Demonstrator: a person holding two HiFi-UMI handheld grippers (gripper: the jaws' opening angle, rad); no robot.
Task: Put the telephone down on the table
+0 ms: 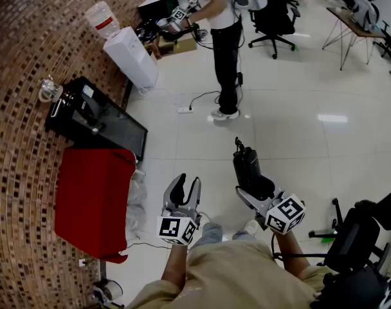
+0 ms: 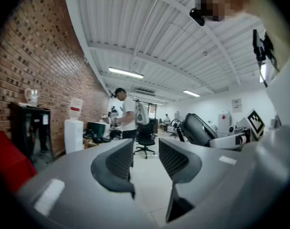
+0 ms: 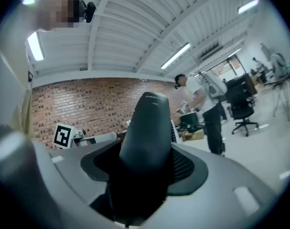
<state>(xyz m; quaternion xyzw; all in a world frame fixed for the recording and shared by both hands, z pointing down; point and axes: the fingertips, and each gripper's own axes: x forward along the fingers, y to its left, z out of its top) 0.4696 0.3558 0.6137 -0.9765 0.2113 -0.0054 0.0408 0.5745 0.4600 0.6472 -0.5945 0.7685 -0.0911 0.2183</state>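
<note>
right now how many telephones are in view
1. The telephone stands clamped in the right gripper, over the floor. Another could be hidden among the things by the brick wall.

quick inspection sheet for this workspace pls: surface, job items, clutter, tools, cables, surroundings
surface: red-covered table at left by the brick wall; telephone not yet on it
job's things: black telephone held in the air above the tiled floor
clutter: water dispenser; black cabinet with a clear jug on top; plastic bags beside the table
tools: right tool shut on the telephone; left tool shut, nothing between its jaws
cables: power strip with a cord on the floor
surroundings: standing person; office chair
</note>
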